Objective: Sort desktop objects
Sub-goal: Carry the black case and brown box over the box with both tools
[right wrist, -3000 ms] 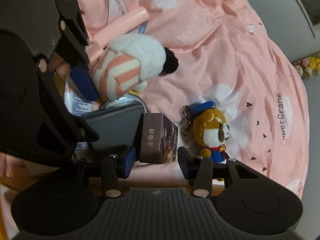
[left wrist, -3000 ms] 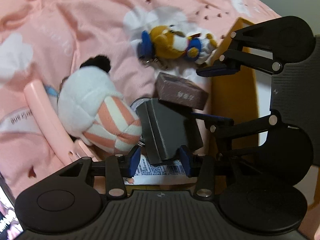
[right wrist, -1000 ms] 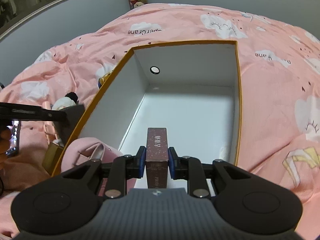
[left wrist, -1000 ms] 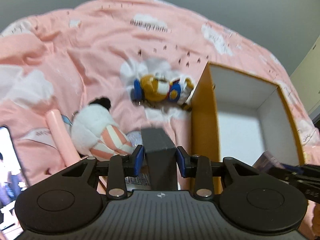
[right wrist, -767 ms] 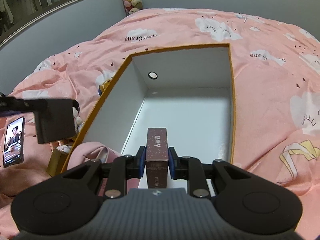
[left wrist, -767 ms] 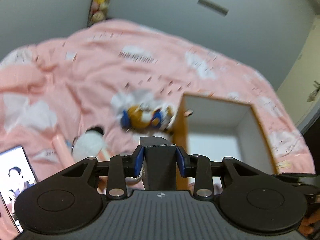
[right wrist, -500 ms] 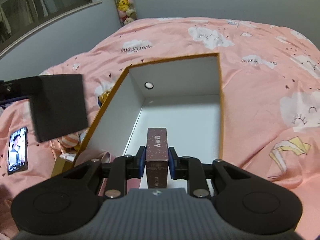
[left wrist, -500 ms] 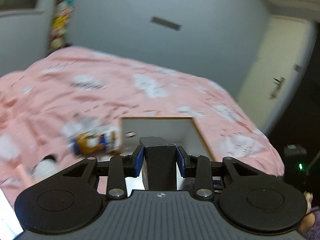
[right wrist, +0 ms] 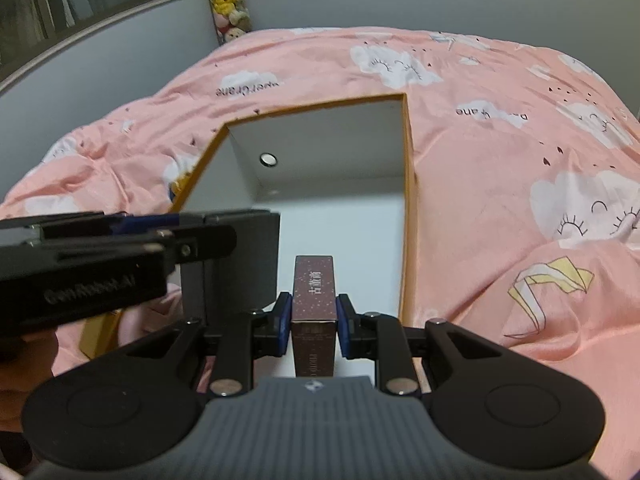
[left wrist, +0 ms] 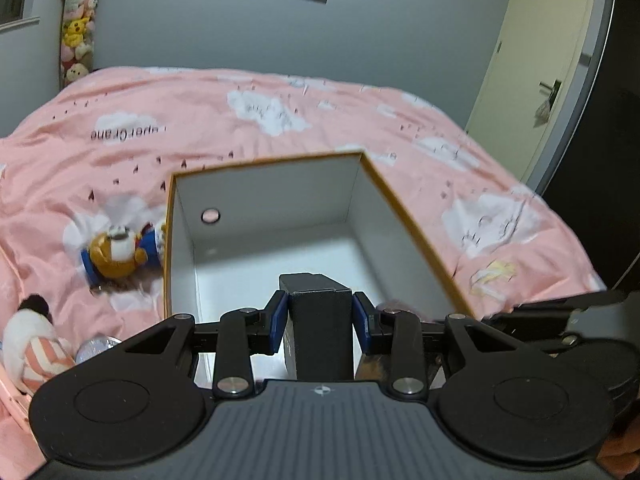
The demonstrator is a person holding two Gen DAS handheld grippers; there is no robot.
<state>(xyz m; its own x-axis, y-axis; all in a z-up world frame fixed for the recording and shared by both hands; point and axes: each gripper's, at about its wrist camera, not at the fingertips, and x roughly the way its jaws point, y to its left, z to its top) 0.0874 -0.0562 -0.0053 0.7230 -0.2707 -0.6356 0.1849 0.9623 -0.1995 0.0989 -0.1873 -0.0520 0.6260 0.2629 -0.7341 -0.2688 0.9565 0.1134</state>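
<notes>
My left gripper [left wrist: 319,317] is shut on a dark grey box [left wrist: 320,320] and holds it over the near end of the open white box with an orange rim [left wrist: 404,204]. My right gripper [right wrist: 313,322] is shut on a slim brown box with printed characters [right wrist: 314,292], held over the same open box [right wrist: 408,200]. In the right wrist view the left gripper and its grey box [right wrist: 236,264] come in from the left, just beside the brown box. The inside of the open box shows nothing but a small round hole [left wrist: 210,215] in its wall.
On the pink bedcover [left wrist: 248,120], left of the open box, lie a bear plush in blue [left wrist: 116,254], a white and striped plush [left wrist: 30,344] and a shiny round thing [left wrist: 96,348]. A door [left wrist: 544,68] stands at the right. Plush toys hang in the corner [left wrist: 76,40].
My left gripper has swung right with the grey box, from above the plush toys to over the open box, beside the right gripper. The right gripper has stayed over the box, still holding the brown box.
</notes>
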